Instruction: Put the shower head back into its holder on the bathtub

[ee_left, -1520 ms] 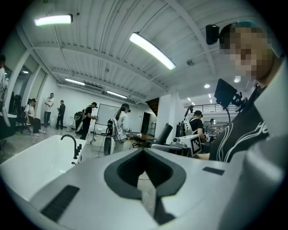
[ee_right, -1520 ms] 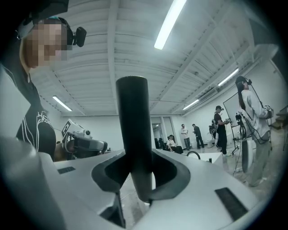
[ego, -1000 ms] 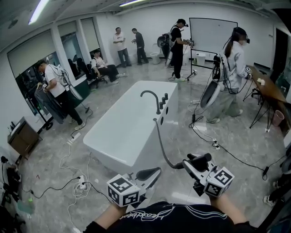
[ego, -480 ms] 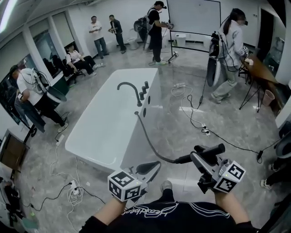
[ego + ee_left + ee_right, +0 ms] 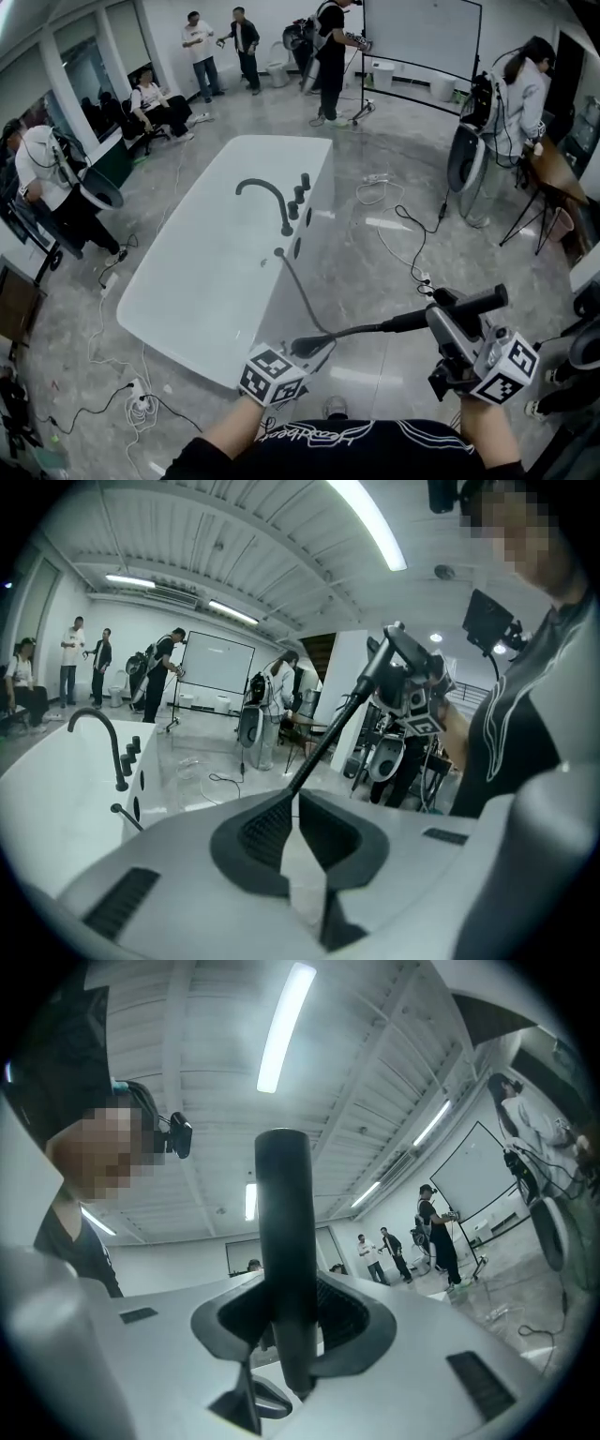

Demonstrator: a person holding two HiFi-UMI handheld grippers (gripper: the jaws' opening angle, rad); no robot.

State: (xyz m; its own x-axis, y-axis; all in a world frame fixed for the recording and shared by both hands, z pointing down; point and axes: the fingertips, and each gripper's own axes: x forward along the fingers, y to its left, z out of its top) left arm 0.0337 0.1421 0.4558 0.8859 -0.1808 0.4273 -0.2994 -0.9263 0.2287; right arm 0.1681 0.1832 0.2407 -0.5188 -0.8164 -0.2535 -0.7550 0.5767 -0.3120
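Observation:
The white bathtub [image 5: 202,281] stands ahead on the left, with a dark faucet [image 5: 267,197] and knobs on its right rim. A dark hose [image 5: 300,291] leaves the rim by the faucet and loops down to my left gripper [image 5: 314,349]. From there it runs right to the black shower head [image 5: 473,302]. My right gripper [image 5: 448,316] is shut on the shower head's handle [image 5: 284,1241], held up and away from the tub. The left gripper [image 5: 289,803] is shut; the hose [image 5: 328,742] crosses right at its tips, and I cannot tell if it is pinched.
Cables [image 5: 412,253] and a power strip [image 5: 141,403] lie on the marble floor around the tub. Several people stand or sit along the far wall and at the right, by a whiteboard [image 5: 422,37] and a table [image 5: 558,169].
My right gripper has swung out to the right and upward with the shower head, drawing the hose straighter. The left gripper has sunk and now meets the hose. The tub looks nearer.

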